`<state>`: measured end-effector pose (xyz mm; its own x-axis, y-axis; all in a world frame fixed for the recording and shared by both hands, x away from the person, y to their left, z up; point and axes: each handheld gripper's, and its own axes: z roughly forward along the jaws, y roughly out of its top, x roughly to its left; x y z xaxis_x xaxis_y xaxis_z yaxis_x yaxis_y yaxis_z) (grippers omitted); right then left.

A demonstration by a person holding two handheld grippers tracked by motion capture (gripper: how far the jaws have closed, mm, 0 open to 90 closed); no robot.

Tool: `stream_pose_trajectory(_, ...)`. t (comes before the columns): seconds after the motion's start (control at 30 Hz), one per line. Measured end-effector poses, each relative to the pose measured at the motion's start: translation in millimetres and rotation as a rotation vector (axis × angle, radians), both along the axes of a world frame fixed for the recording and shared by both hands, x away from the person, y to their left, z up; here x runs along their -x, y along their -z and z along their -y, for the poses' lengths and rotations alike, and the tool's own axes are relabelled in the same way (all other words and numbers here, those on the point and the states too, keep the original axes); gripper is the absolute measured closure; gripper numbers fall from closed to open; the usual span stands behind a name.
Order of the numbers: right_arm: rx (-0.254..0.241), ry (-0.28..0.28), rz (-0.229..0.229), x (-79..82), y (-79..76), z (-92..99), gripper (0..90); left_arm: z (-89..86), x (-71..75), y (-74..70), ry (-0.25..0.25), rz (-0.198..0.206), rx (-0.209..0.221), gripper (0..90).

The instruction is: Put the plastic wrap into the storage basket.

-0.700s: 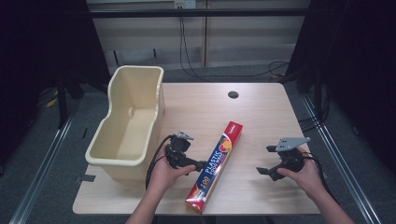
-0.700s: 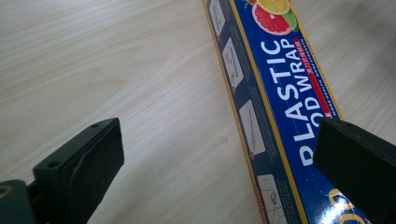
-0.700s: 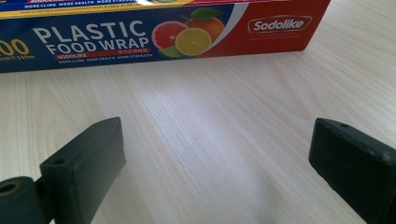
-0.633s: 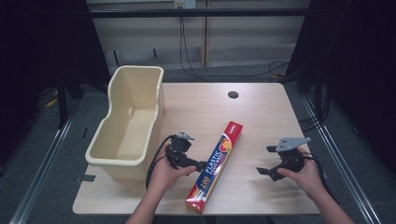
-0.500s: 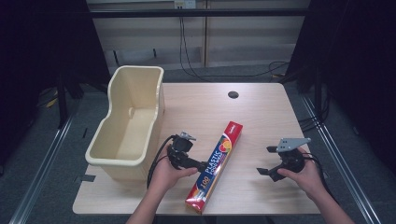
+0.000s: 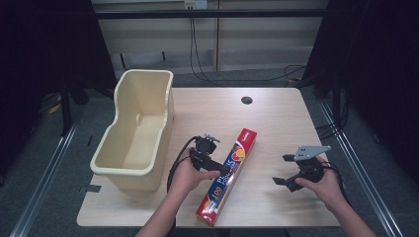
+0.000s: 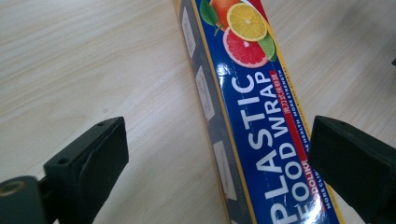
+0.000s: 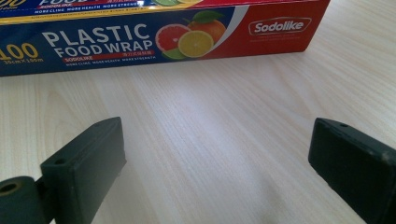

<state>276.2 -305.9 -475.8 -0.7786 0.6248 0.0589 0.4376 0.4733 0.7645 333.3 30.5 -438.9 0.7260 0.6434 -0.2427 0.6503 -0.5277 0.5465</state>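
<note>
Here I work over a pale wood-grain counter (image 6: 276, 118) with a small dark round hole (image 6: 246, 100) near its far edge; around it the room is dim, with black drapes at both sides, loose cables on the grey floor (image 6: 44, 182) and a light panelled wall behind. A cream plastic bin (image 6: 136, 133) sits on the counter's left part, its near end hanging over the left edge. The plastic food wrap box (image 6: 227, 174) lies slantwise in the middle, its near end close to the front edge. My left gripper (image 6: 210, 159) hangs over the box's left side with jaws spread wide, the box between them but untouched in the left gripper view. My right gripper (image 6: 286, 170) is well apart to the right, jaws also spread and nothing between them, facing the box's long side. Between box and right gripper the counter is bare, and so is the far half beyond the box.
</note>
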Motion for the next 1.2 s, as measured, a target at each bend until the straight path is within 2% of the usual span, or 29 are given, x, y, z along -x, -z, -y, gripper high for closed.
stream_pose_trajectory(0.17, -0.009, -0.001, 0.001, 0.0, -0.4, 0.8, 3.7, 12.6, -5.6, -2.9, 0.011, -0.020, -0.021, 11.3)
stream_pose_trajectory(0.23, -0.011, -0.004, 0.003, -0.1, -0.4, 0.9, 3.7, 15.3, -7.9, -3.6, 0.029, -0.014, -0.014, 14.5)
stream_pose_trajectory(0.27, -0.011, -0.003, 0.001, 0.0, -0.4, 1.0, 3.6, 16.8, -9.1, -3.4, 0.024, -0.032, -0.011, 17.2)
stream_pose_trajectory(0.33, -0.011, -0.006, -0.001, 0.1, -0.2, 1.0, 3.7, 20.5, -10.0, -2.4, 0.018, -0.040, -0.006, 19.2)
stream_pose_trajectory(0.37, -0.012, -0.009, -0.002, 0.1, -0.3, 1.1, 3.7, 21.6, -10.8, -2.1, 0.024, -0.048, -0.014, 19.7)
stream_pose_trajectory(0.43, -0.013, -0.004, -0.001, 0.2, -0.5, 1.1, 3.7, 24.3, -11.0, -2.8, 0.017, -0.058, -0.006, 19.2)
stream_pose_trajectory(0.73, -0.023, -0.007, 0.001, -0.1, -0.8, 2.0, 3.7, 38.7, -9.0, 1.2, 0.021, -0.105, -0.042, 19.2)
stream_pose_trajectory(0.8, -0.025, -0.005, 0.004, 0.0, -1.2, 2.2, 3.8, 41.0, -8.8, 3.3, 0.028, -0.108, -0.058, 19.2)
stream_pose_trajectory(0.9, -0.024, -0.005, 0.005, -0.1, -1.1, 2.1, 3.9, 45.1, -7.6, 6.5, 0.019, -0.110, -0.056, 19.2)
stream_pose_trajectory(0.93, -0.023, -0.005, 0.004, 0.1, -1.2, 2.0, 3.9, 46.3, -8.1, 8.7, 0.029, -0.111, -0.071, 19.4)
stream_pose_trajectory(1.13, -0.027, -0.003, 0.006, -0.1, -1.3, 2.1, 4.0, 51.8, -6.7, 15.1, 0.034, -0.120, -0.079, 21.5)
stream_pose_trajectory(1.2, -0.027, -0.002, 0.004, -0.1, -1.1, 1.9, 4.0, 55.3, -5.9, 18.2, 0.032, -0.114, -0.109, 23.6)
